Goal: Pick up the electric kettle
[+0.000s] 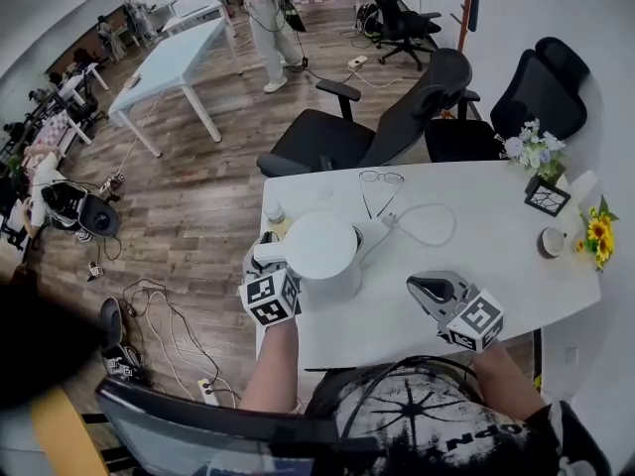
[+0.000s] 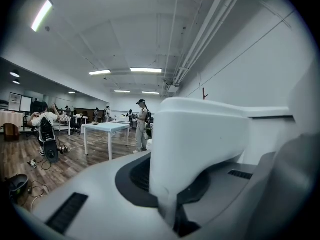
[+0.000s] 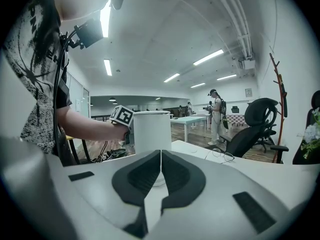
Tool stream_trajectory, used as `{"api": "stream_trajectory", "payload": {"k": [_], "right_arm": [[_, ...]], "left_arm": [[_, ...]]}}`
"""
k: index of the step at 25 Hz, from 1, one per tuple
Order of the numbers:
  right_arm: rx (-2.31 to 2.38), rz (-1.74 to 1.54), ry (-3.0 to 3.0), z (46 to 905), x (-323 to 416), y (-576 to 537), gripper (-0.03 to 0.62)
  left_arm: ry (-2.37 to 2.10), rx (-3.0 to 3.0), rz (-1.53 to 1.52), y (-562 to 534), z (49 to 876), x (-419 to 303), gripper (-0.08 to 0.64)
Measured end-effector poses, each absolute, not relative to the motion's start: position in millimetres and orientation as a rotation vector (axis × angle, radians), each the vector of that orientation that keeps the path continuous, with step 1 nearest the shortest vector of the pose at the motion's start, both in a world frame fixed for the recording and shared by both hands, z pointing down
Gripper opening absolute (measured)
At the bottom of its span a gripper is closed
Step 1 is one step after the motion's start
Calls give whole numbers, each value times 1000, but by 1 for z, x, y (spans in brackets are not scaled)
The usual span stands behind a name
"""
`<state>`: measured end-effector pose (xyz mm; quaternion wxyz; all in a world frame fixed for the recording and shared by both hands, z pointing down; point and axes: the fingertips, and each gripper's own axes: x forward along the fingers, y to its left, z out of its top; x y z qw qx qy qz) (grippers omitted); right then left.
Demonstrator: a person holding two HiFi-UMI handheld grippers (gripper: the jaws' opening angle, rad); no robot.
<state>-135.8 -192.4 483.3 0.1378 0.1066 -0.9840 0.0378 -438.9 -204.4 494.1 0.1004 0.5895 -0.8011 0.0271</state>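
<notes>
The electric kettle's handle (image 2: 200,144) is clamped by the left gripper (image 1: 266,256). The right gripper (image 1: 429,288) is held closed and empty. The electric kettle (image 1: 322,256) is judged not yet lifted.

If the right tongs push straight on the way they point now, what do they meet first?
Probably the white electric kettle, upright on the table straight ahead; nothing shows in between, though depth is unclear.

floor: wooden floor (image 1: 198,196) seen at left | tables: white table (image 1: 496,241) set centre right, second white table (image 1: 174,58) upper left | chairs: black office chairs (image 1: 412,112) placed top centre | light: ceiling light strips (image 2: 145,70) lit
</notes>
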Motion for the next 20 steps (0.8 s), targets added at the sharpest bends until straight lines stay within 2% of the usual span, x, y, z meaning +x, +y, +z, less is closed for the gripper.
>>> {"api": "stream_trajectory", "payload": {"k": [10,20], "right_arm": [[349,102,-2867,478,-114,-190,21],[488,133,-2864,479,-63,-195,22]], "left_arm": [[-2326,1840,96,-216,472,-406,25],[-2169,1998,97,-257,472,-330,28]]}}
